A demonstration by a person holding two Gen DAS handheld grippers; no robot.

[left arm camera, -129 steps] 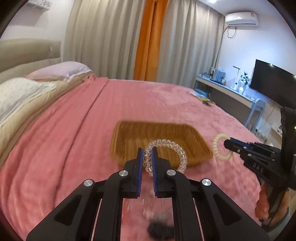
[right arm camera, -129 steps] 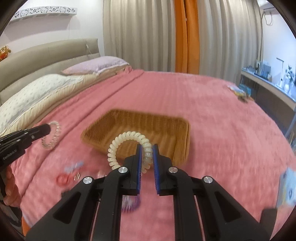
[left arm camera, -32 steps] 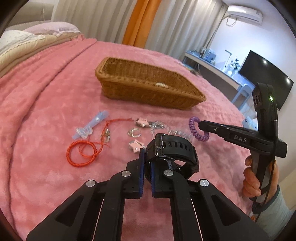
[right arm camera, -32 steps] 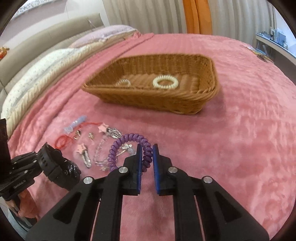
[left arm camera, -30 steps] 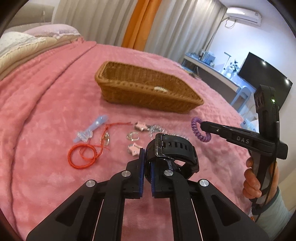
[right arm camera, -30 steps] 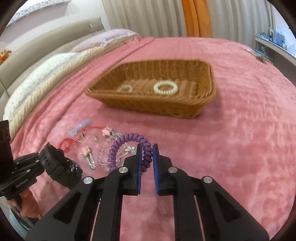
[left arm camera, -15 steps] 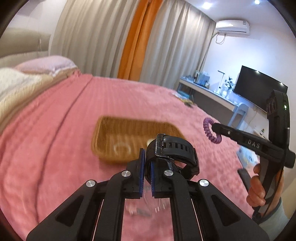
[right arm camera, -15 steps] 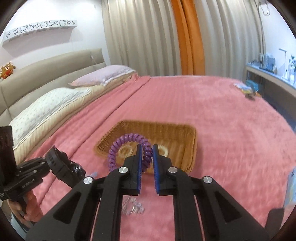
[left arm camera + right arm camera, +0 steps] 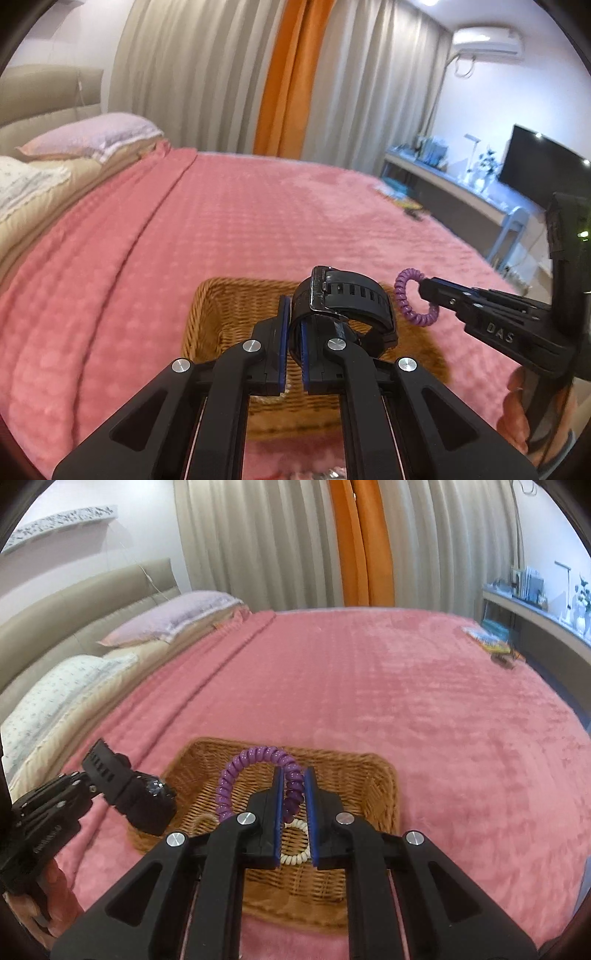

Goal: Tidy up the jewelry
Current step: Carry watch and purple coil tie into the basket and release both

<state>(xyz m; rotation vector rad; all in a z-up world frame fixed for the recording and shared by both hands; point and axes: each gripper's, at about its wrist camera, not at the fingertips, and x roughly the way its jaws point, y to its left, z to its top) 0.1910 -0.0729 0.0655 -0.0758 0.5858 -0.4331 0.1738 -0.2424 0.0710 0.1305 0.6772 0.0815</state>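
My left gripper (image 9: 292,314) is shut on a black watch (image 9: 347,302) and holds it in the air over the wicker basket (image 9: 221,314). It also shows in the right wrist view (image 9: 88,782), with the black watch (image 9: 136,797) at the basket's left edge. My right gripper (image 9: 293,786) is shut on a purple spiral hair tie (image 9: 251,771) above the wicker basket (image 9: 373,786). The right gripper (image 9: 428,291) and purple hair tie (image 9: 406,299) show at the right of the left wrist view. A cream spiral hair tie (image 9: 295,849) and a clear bead bracelet (image 9: 203,821) lie in the basket.
The basket sits on a pink blanket (image 9: 424,701) on a bed. Pillows (image 9: 170,620) and a headboard lie far left. A desk (image 9: 461,188) and a TV (image 9: 535,173) stand at the right. Small items (image 9: 491,642) lie at the bed's far right edge.
Both grippers have risen from the loose jewelry on the blanket and moved forward over the basket, carrying the watch and the purple hair tie. The basket now lies just below both.
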